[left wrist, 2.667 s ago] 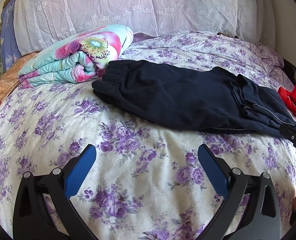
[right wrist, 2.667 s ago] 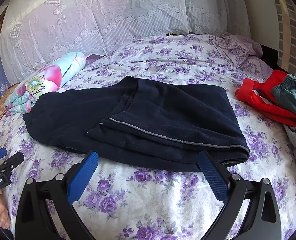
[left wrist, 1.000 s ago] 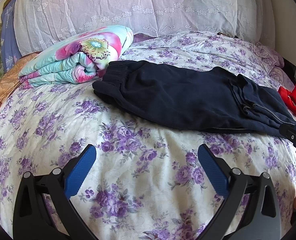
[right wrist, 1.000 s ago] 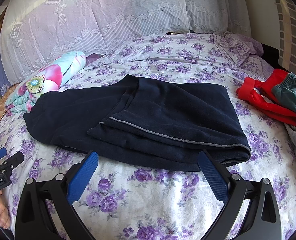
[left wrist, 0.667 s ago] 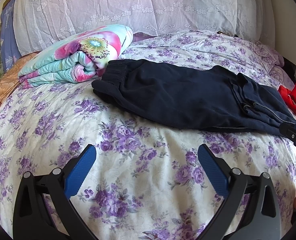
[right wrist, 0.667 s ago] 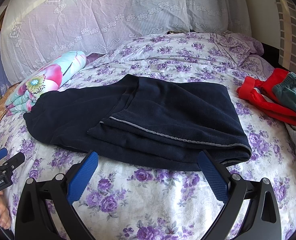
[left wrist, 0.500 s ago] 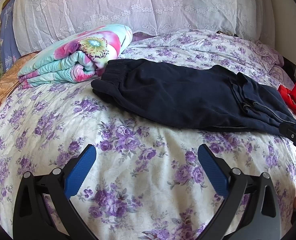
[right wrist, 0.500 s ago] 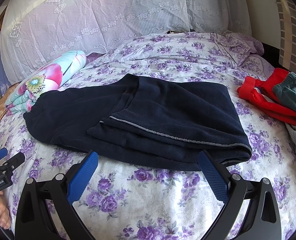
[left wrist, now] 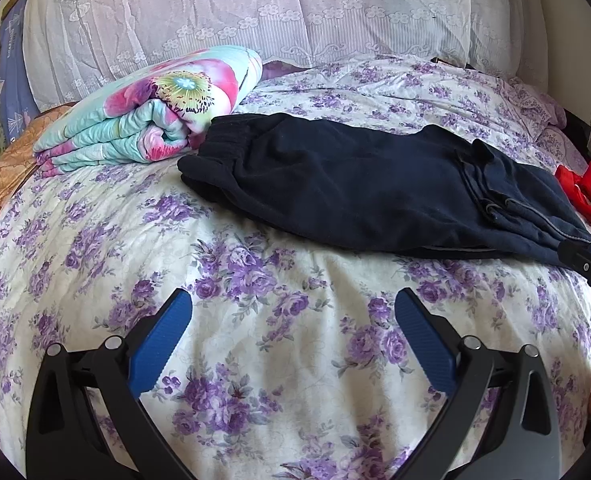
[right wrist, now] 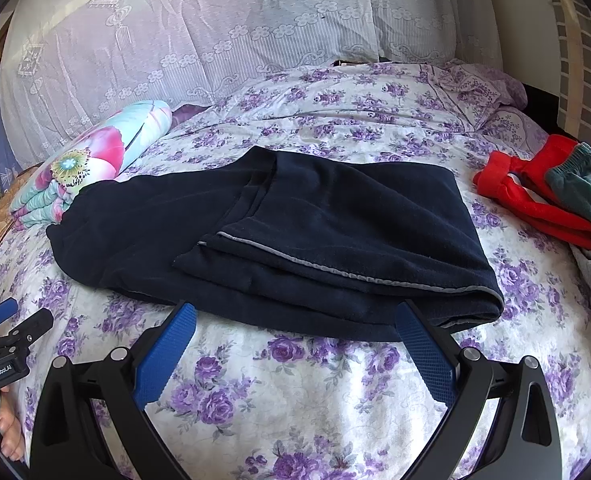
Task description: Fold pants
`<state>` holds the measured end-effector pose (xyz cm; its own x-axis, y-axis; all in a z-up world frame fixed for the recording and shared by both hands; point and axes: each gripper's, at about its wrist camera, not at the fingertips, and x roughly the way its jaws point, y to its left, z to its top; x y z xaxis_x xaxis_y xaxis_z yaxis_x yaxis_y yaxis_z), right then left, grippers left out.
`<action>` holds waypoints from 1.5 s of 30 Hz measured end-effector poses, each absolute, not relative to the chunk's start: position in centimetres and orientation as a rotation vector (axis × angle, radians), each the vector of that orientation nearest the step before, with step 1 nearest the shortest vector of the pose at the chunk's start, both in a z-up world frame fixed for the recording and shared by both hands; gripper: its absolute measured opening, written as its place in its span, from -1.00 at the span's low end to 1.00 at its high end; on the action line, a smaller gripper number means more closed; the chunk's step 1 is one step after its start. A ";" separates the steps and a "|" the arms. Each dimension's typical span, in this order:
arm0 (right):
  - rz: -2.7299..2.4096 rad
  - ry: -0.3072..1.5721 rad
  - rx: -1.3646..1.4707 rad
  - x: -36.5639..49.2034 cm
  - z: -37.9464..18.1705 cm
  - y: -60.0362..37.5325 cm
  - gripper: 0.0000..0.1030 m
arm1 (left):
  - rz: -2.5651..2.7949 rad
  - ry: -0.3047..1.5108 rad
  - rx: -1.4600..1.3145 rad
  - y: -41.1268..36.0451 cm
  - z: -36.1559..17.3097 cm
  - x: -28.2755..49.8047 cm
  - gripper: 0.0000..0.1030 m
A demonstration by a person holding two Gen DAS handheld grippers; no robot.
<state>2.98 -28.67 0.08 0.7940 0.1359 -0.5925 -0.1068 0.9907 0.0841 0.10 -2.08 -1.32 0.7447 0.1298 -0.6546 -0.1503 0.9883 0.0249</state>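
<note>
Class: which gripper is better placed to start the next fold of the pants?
Right, probably. The right gripper is open at the dark navy fleece pants' near edge; the open left gripper faces bare floral bedsheet.

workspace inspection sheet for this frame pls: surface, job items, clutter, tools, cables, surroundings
Surface: bed with purple floral sheet, rumpled, bare in front of both tools.
Job's things: navy pants, lying partly folded, leg end with grey piping doubled over on top; waistband end touches the quilt.
Clutter: folded floral quilt at far left; red garment and teal-grey garment at far right.
Grippers: left tool open, empty, over bare sheet; right tool open, empty, at the near edge of the pants; contact cannot be told.
Cables: nothing seen.
Surroundings: white lace cloth covering the head of the bed; brick-patterned wall at right.
</note>
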 end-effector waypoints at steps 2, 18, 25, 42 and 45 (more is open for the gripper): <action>0.131 0.641 0.047 3.0 0.1 -28.7 0.93 | 0.154 0.714 -0.030 -2.1 -1.3 0.1 0.92; 0.130 0.647 0.039 3.1 0.3 -28.6 0.93 | 0.149 0.718 -0.027 -2.4 -0.9 0.1 0.92; 0.130 0.649 0.037 3.1 0.3 -28.6 0.93 | 0.122 0.770 -0.067 -1.7 -1.6 1.2 0.92; 0.301 0.758 0.551 4.0 -1.7 -35.8 0.93 | -0.029 0.879 -0.514 5.0 -4.0 9.8 0.92; 0.353 0.749 0.738 3.6 -2.4 -37.7 0.93 | -0.061 0.871 -0.633 6.8 -3.9 10.9 0.92</action>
<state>3.64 -37.73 -2.41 0.6907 0.5343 -0.4874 -0.0355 0.6982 0.7150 10.93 6.80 -3.88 0.6541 -0.3000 -0.6944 -0.2000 0.8168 -0.5412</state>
